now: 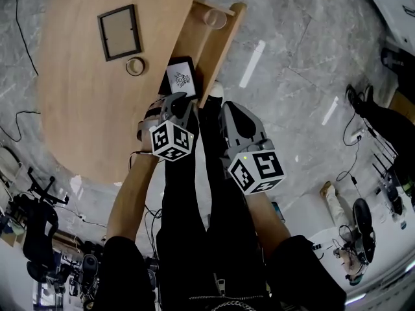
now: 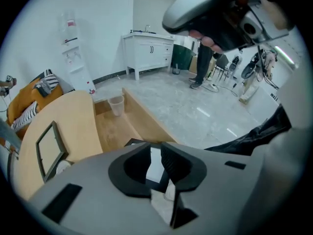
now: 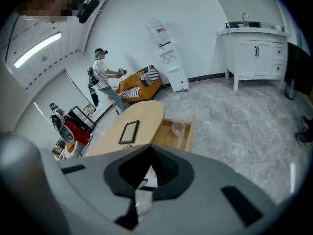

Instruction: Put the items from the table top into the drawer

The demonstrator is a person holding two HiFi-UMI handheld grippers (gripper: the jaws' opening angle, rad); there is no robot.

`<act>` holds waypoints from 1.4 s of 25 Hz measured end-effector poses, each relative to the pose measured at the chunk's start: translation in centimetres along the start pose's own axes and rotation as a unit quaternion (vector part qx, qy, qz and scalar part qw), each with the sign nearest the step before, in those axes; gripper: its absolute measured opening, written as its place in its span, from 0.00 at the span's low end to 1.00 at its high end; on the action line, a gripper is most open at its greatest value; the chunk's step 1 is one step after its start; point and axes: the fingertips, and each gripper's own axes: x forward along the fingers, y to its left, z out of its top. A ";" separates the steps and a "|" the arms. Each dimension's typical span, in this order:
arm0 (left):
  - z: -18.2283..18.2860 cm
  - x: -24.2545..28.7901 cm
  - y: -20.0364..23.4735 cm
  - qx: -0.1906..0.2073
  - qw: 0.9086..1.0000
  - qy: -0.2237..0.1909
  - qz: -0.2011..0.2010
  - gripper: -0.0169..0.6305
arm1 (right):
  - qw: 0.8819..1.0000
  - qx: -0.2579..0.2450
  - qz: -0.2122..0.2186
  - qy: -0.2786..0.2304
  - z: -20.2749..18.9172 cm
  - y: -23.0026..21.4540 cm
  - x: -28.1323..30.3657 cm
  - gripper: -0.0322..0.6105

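Over the open drawer (image 1: pixel 231 37) my left hand-held gripper (image 2: pixel 155 155) hangs released, its jaws apart with nothing pinched. Straight below them the small black picture frame (image 1: pixel 180 78) lies at the drawer's near end, and a clear plastic cup (image 1: pixel 214 18) stands at the far end. My right hand-held gripper (image 3: pixel 146 153), just beside, is clenched on nothing. On the table (image 1: pixel 78 109) lie a larger frame (image 1: pixel 119 32) and a tape roll (image 1: pixel 135 65).
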 end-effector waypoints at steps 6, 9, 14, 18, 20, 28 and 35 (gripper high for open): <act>0.2 -1.7 2.9 -0.059 0.997 -0.029 0.031 0.06 | 1.000 -0.012 0.013 0.007 0.1 1.3 0.4 0.07; 0.0 -2.7 4.6 -0.122 0.990 -0.051 0.049 0.05 | 1.000 -0.017 0.016 0.011 0.0 1.7 0.6 0.07; -0.6 -4.3 7.8 -0.157 0.980 -0.066 0.100 0.05 | 0.999 -0.026 0.026 0.014 0.3 2.6 1.1 0.07; -1.4 -5.7 11.0 -0.156 0.973 -0.069 0.155 0.06 | 0.999 -0.031 0.031 0.017 0.6 3.0 1.5 0.07; -1.9 -6.1 12.2 -0.163 0.970 -0.067 0.168 0.09 | 0.999 -0.032 0.030 0.019 0.5 3.0 1.6 0.07; -4.3 -5.5 14.8 -0.204 0.964 -0.041 0.163 0.27 | 0.999 -0.033 0.030 0.027 0.3 3.0 1.9 0.07; -5.5 -4.1 14.8 -0.230 0.963 -0.023 0.142 0.27 | 0.999 -0.032 0.029 0.031 0.1 2.9 2.0 0.07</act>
